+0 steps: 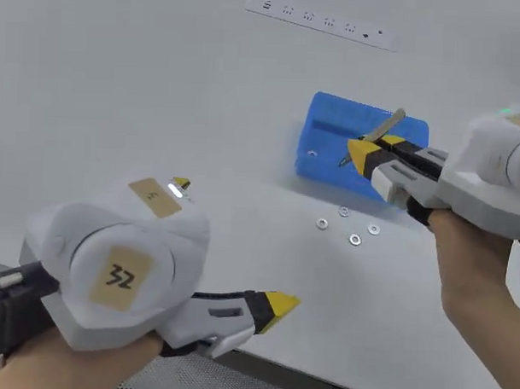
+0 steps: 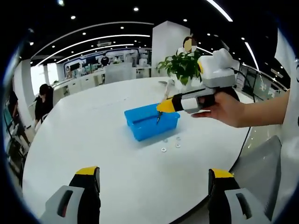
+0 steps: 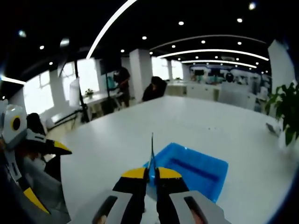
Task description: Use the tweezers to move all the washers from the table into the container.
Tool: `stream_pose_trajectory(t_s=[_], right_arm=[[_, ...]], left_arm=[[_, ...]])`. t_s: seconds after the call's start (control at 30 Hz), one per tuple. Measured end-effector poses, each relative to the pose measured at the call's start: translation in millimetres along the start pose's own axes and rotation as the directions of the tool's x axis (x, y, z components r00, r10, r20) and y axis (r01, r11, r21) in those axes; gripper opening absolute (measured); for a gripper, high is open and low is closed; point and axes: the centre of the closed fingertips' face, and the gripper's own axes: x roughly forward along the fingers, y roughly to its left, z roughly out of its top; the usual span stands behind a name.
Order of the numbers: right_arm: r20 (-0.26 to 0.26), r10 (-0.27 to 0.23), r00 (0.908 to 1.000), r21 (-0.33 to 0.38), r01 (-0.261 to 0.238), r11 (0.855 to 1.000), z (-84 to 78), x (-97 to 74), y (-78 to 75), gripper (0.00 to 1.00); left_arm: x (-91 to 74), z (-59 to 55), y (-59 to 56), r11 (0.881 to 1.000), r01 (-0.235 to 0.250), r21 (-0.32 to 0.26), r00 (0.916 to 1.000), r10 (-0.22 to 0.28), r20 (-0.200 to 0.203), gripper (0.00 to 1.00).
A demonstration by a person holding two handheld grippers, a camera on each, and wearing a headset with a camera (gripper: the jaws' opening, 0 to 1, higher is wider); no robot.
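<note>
Clamps thin metal tweezers (image 1: pixel 384 129) in right gripper (image 1: pixel 361 155) above blue rectangular plastic container (image 1: pixel 329 133). Holds left gripper (image 2: pixel 153 171) jaws wide apart. Finds four small metal washers (image 1: pixel 354 240) on white table (image 1: pixel 161 89) just beside container.

It was an open-plan office: a big white table (image 2: pixel 84 140) with a power strip (image 1: pixel 321 22) near its far edge, a potted plant (image 2: pixel 182 67), long ceiling light strips (image 3: pixel 205 51), and other people (image 2: pixel 44 100) beyond it.

Open table (image 1: pixel 118 87) left of container (image 1: pixel 326 128), tweezers (image 1: pixel 384 128) over it, washers (image 1: pixel 354 240) just in front
</note>
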Motion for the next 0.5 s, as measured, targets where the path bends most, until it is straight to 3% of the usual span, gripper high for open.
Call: stream_pose_trajectory(t_s=[0.27,0.33,0.5], right_arm=[[-0.095,0.003,0.9955,0.002,-0.003,1.000,-47.3,2.0,6.4,0.04],[-0.102,0.009,0.9947,0.010,-0.008,1.000,-51.6,3.6,6.2,0.04],[-0.114,0.014,0.9934,0.025,-0.011,1.000,-56.7,9.2,4.5,0.04]], left_arm=[[2.1,-0.2,-0.9,1.000,-0.004,0.010,0.9999,0.004,-0.012,0.99],[2.2,-2.0,3.2,0.999,-0.031,0.006,0.9992,0.032,-0.024,0.99],[4.3,-5.6,5.2,1.000,-0.030,-0.003,0.9987,0.030,-0.041,0.99]])
